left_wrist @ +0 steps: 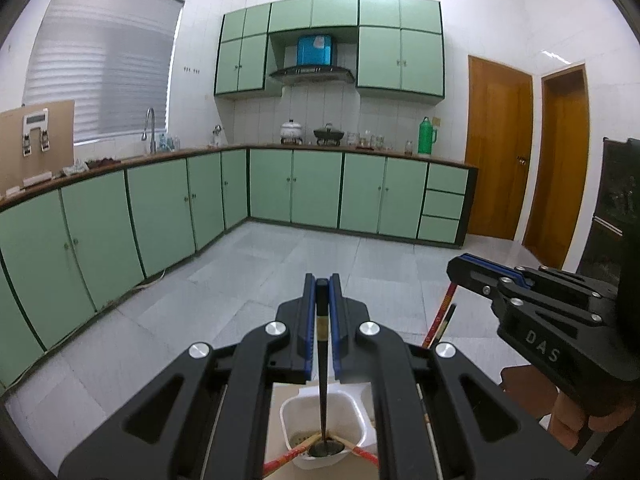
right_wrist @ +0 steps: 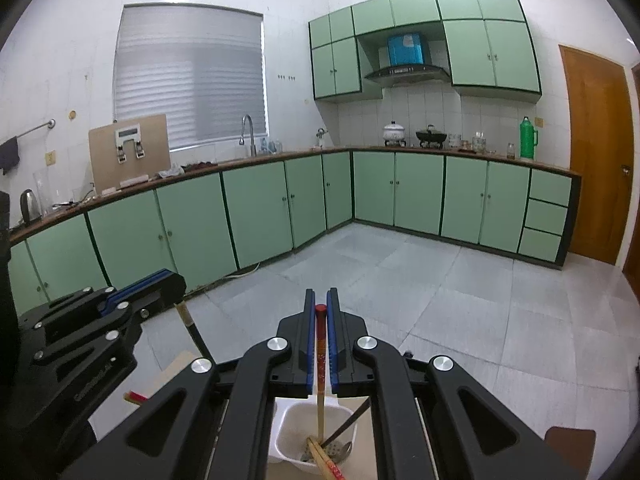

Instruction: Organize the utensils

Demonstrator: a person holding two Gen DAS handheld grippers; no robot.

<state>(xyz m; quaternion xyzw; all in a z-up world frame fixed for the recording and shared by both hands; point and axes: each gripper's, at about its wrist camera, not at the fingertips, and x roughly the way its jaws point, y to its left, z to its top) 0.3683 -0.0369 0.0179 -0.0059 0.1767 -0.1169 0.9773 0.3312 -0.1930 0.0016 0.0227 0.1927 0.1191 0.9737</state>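
Left tool (left_wrist: 322,280) clamped on a dark-handled utensil (left_wrist: 322,364), hanging below the pads with its lower end inside the white holder (left_wrist: 362,420). Right tool (right_wrist: 320,296) clamped on a red-topped chopstick (right_wrist: 320,360), tip down in the same holder beneath. More chopsticks (right_wrist: 326,460) leaning inside, on the worktop (right_wrist: 360,464).

Both tools, left (left_wrist: 322,280) and right (right_wrist: 321,294), clamped (tilted slightly down), side by side.

Pale wooden tabletop (right_wrist: 180,364), mostly hidden. Bears a white plastic holder (right_wrist: 288,432) directly. Also red-tipped chopsticks (right_wrist: 134,397) near its edge.
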